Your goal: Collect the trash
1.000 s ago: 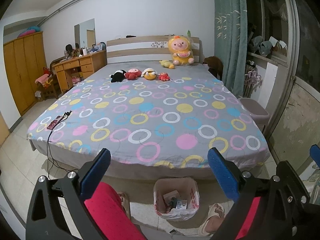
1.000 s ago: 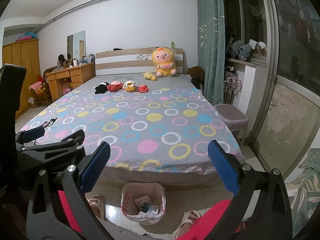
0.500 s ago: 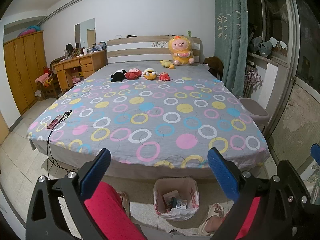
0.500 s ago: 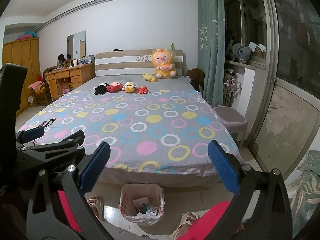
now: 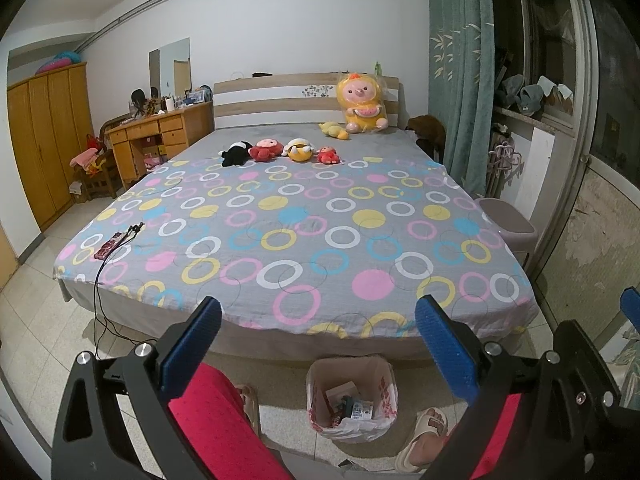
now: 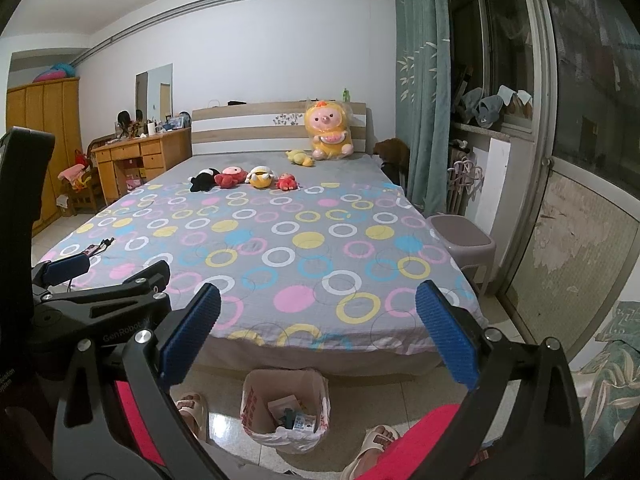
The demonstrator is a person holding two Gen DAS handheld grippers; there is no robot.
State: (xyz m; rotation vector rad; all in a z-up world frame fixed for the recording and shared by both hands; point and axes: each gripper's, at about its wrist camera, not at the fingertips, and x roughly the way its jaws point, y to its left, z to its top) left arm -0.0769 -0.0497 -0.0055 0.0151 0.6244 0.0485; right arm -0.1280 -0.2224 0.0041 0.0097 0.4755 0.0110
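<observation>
Two grippers hang above the foot of the bed (image 5: 304, 216), each spread wide and holding nothing. The left gripper (image 5: 316, 344) and the right gripper (image 6: 318, 334) both frame a bin bag (image 5: 352, 396) on the floor between the person's sandalled feet, with scraps already inside. No loose trash shows on the bedspread. The likely risk is a mistaken pick: a soft toy (image 5: 264, 150) or the power strip (image 5: 110, 246) near the bed's edge taken for rubbish. A careless reach downward could also tip the light bag.
</observation>
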